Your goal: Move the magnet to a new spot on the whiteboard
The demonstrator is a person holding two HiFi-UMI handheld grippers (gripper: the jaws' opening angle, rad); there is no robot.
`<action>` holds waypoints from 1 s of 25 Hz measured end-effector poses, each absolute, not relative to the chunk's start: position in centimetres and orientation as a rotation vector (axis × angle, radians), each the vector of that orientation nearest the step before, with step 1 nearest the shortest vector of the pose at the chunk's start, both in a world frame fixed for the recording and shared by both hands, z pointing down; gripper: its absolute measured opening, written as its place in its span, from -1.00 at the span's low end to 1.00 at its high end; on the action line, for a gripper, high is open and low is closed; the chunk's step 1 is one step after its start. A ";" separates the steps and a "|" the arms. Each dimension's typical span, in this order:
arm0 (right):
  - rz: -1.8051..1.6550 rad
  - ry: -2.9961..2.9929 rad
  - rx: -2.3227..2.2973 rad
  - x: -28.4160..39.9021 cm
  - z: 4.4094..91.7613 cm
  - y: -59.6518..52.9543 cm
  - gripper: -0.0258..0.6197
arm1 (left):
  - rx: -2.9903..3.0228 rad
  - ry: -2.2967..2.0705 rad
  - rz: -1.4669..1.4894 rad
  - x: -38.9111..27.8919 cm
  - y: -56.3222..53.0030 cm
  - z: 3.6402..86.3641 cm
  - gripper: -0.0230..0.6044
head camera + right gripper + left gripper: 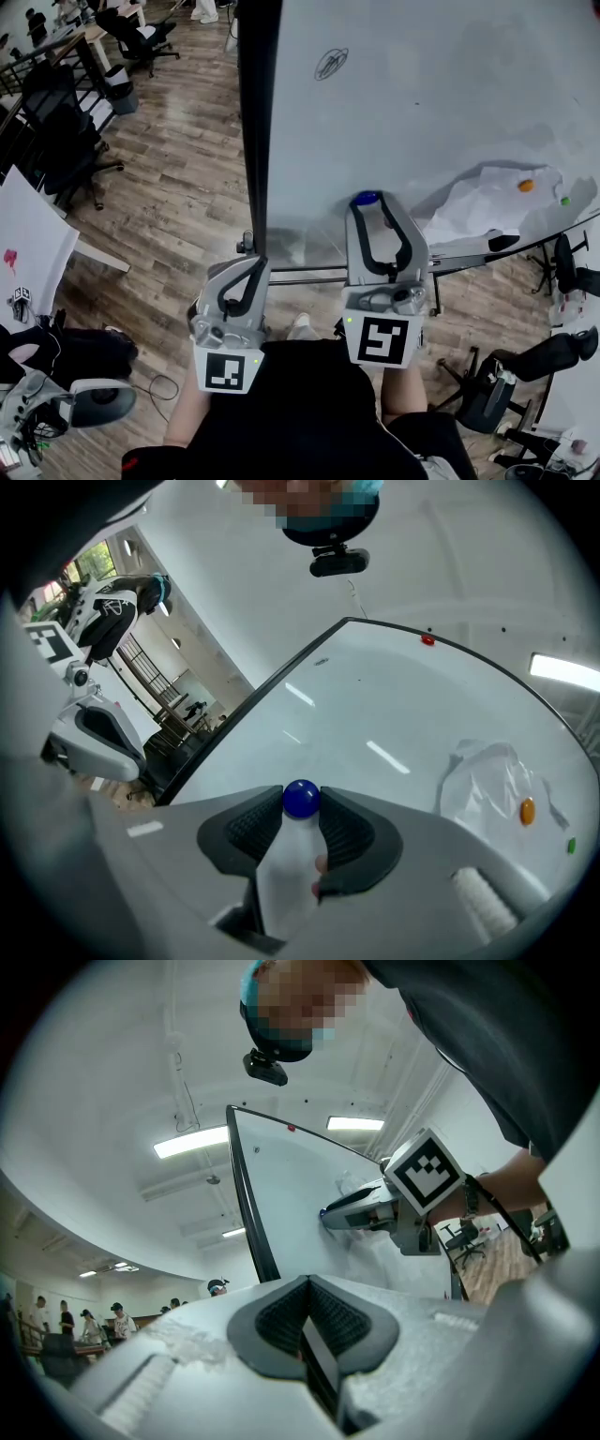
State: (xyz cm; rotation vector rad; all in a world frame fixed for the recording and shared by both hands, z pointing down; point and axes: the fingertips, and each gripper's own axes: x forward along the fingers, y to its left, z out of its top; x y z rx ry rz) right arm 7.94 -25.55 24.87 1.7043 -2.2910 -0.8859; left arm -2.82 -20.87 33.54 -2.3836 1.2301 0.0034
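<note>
Wood-plank floor [178, 178] spreads below a large white whiteboard [422, 94] with a black frame. The right tool [301, 803] pinches a small round blue magnet [301, 799] between its pad tips, right up at the board's face. The left tool [307, 1288] sits just to its left, jaws closed together on nothing. Well right of the right tool, a small orange magnet [526, 185] sits on a crumpled white sheet [473, 202].

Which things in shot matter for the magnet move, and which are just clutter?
For the job:
- blue magnet, clamped in the right gripper
- whiteboard

Just lying about:
- orange magnet
- green magnet
- crumpled white sheet on the board
- scribble
- office chair
- left gripper, shut, empty
</note>
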 end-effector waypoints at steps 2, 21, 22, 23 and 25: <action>-0.893 -2.272 1.715 7.9 24.8 -25.6 -0.53 | -2.386 1.229 0.004 -2.9 -20.8 33.6 -0.92; -0.895 -2.209 1.723 7.9 25.0 -25.7 -0.52 | -2.396 1.192 -0.008 -2.9 -20.2 33.5 -0.92; -0.894 -2.209 1.723 7.9 25.0 -25.7 -0.52 | -2.396 1.191 -0.010 -3.0 -20.1 33.5 -0.92; -0.893 -2.209 1.723 7.8 25.0 -25.7 -0.52 | -2.396 1.192 -0.012 -3.1 -20.1 33.5 -0.92; -0.895 -2.212 1.722 7.8 25.0 -25.7 -0.52 | -2.395 1.193 -0.012 -3.2 -20.0 33.5 -0.92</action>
